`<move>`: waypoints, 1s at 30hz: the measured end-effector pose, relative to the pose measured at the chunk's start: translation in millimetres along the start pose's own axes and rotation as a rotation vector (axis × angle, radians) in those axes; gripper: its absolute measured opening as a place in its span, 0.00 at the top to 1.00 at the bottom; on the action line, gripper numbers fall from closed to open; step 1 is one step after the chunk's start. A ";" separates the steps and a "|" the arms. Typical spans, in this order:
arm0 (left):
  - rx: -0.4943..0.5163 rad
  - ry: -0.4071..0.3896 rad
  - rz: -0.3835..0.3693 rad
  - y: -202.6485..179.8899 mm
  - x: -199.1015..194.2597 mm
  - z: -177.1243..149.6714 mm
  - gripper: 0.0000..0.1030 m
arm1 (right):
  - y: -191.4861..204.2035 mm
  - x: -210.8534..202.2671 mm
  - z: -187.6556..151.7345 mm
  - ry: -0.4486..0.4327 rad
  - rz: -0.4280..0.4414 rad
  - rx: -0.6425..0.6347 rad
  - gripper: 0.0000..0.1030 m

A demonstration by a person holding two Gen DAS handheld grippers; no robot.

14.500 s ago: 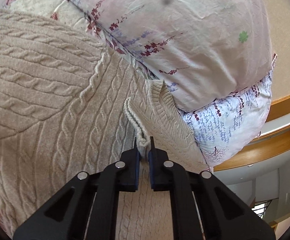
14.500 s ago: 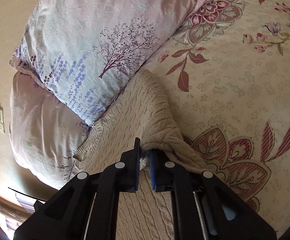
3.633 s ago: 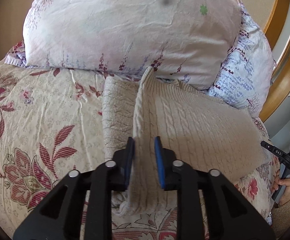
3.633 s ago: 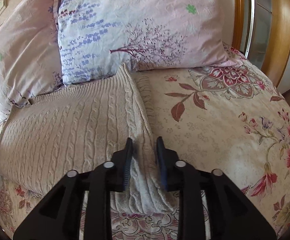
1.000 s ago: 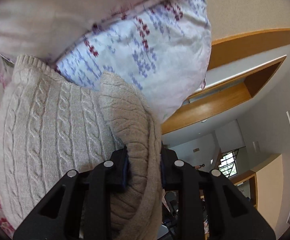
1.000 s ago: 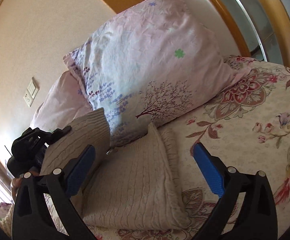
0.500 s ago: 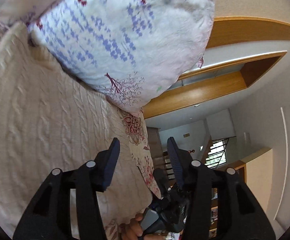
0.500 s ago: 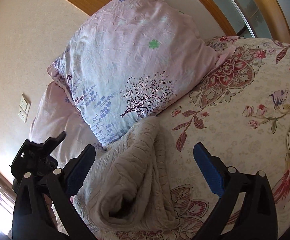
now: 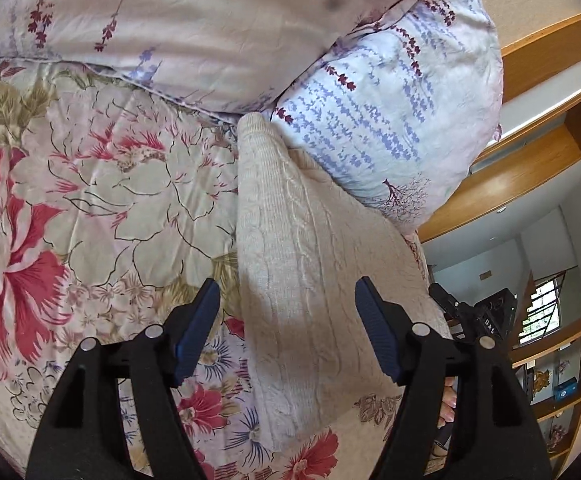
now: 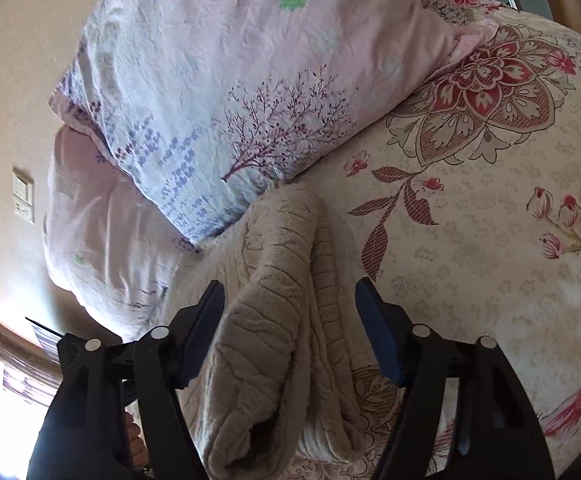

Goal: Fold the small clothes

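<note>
The beige sweater (image 9: 310, 264) lies folded in a bundle on the bed (image 9: 90, 200) by the 2 pillows (image 10: 226, 92), both hand-held grippers (image 9: 286, 320) (image 10: 290, 322) wide and empty, so folding looks nearly done.

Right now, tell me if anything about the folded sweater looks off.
The sweater is bunched rather than flat: on the right-wrist side its edge curls into a loose roll with an open pocket near the front, and its far corner is jammed against the lavender-print pillow. Both grippers are open, touching nothing.
</note>
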State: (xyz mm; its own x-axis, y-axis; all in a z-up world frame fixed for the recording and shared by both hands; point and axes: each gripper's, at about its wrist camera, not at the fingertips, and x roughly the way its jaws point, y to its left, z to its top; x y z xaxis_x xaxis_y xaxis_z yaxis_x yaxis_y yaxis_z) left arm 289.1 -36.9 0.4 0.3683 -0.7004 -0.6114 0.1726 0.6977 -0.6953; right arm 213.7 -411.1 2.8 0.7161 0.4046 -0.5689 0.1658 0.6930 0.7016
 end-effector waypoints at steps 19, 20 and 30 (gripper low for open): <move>0.094 0.058 -0.003 -29.0 13.9 -11.2 0.41 | 10.6 5.1 -10.4 -0.064 -0.227 -0.220 0.90; 0.083 0.059 -0.009 -27.9 12.1 -10.7 0.41 | 11.1 -0.1 -9.7 -0.067 -0.209 -0.209 0.86; 0.111 0.048 -0.008 -38.5 -19.3 -29.3 0.41 | 16.4 -54.0 -46.8 -0.042 -0.093 -0.195 0.58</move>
State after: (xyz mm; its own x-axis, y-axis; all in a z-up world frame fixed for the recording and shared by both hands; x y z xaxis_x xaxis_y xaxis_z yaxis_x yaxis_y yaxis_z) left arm 248.6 -54.6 27.9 0.3232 -0.7103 -0.6253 0.2763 0.7028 -0.6555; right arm 146.0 -393.6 24.9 0.7320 0.3110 -0.6062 0.1010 0.8304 0.5479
